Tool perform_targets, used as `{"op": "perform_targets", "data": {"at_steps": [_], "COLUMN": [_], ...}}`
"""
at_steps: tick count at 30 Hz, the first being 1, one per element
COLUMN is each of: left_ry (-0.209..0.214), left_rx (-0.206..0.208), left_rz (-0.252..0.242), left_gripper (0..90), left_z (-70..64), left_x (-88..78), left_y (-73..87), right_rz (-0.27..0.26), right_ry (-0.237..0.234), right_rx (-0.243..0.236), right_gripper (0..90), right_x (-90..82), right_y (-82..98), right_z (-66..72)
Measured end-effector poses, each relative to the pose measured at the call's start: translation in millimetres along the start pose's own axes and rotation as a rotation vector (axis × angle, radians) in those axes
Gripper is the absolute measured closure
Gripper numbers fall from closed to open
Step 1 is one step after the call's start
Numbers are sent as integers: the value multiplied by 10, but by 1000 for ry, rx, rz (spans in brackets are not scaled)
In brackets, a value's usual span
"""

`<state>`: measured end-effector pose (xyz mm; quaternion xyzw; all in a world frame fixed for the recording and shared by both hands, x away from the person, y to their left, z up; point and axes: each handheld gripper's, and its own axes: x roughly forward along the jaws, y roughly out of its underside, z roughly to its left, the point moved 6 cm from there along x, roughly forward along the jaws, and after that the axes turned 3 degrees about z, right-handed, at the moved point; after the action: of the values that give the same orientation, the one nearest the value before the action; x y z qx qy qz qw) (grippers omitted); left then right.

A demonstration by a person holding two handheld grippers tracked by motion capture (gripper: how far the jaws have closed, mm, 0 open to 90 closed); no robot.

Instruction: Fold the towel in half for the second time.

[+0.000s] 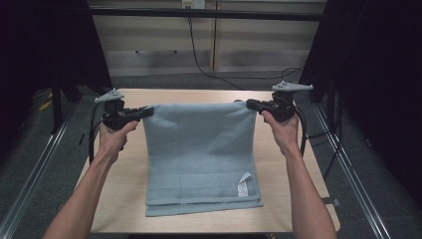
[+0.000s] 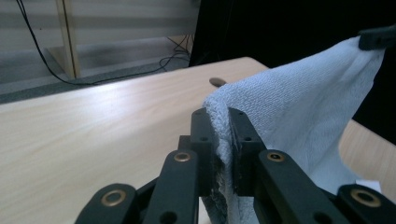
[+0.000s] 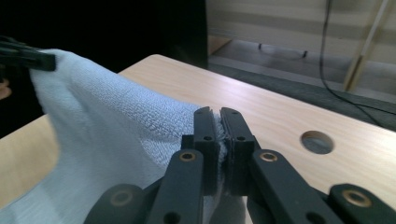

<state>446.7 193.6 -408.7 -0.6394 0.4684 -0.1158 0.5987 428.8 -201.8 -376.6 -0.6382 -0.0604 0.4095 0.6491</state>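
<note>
Left claw (image 1: 145, 112) and right claw (image 1: 250, 104) each clamp a far corner of the towel (image 1: 201, 149), lifted between them; near edge on desk (image 1: 124, 194), fold not yet made.

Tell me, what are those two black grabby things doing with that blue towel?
A person holds a hand-held gripper in each hand. The left hand-held gripper and the right hand-held gripper are each clamped on one far corner of the light blue towel. That far edge is lifted and stretched between them, while the near end, with its white label, lies folded on the wooden table.
</note>
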Motion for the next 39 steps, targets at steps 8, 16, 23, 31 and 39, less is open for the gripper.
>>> {"op": "perform_targets", "data": {"at_steps": [8,16,23,31,39], "left_ry": [47,67,77,105,122], "left_rx": [0,19,17,7,36], "left_rz": [-25,-34,-28,9,150], "left_gripper": [822,822,821,819,810], "left_z": [-264,-530,-629,-782,-910], "left_x": [-175,-383,-505,-582,-606], "left_y": [312,505,717,1085,1547], "right_rz": [-24,-25,-11,18,109], "right_ry": [-77,-94,-121,-142,-162], "right_rx": [6,-15,-22,-10,28], "right_gripper": [863,863,863,862,855], "right_x": [-210,-463,-539,-618,-613], "right_y": [425,697,908,1193,1713], "right_z": [171,382,532,669,768]}}
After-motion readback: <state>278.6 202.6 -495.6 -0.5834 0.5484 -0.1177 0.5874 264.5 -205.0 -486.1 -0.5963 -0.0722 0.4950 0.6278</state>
